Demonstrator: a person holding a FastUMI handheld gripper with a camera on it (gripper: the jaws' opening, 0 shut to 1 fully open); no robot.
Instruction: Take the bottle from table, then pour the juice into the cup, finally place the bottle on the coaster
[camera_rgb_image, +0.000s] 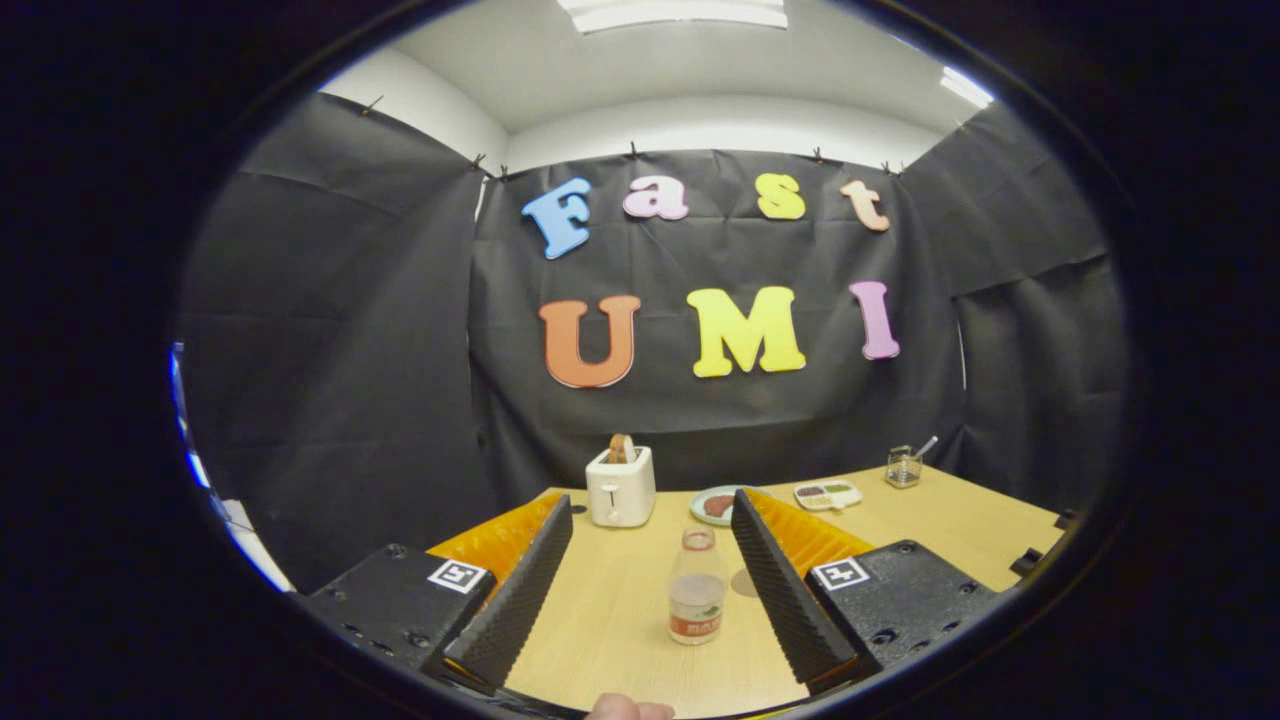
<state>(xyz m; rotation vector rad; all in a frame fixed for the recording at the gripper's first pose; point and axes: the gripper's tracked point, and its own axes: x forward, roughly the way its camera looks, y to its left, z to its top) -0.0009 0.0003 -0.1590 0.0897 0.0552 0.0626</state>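
Observation:
A small clear bottle (696, 586) with a red label stands upright on the wooden table (620, 620). It is in the gap between my two fingers, nearer the right one, and touches neither. My gripper (651, 505) is open wide, its black ribbed pads on either side of the bottle. A round brownish coaster (744, 582) lies flat just behind and right of the bottle, partly hidden by the right finger (785, 600). The glass cup (903, 467), with a stick leaning in it, stands far off at the table's back right.
A white toaster (621, 486) with bread in its slot stands at the back between the fingertips. A plate (716, 505) and a small white tray (828, 494) lie to its right. A person's fingertip (628, 709) shows at the table's near edge.

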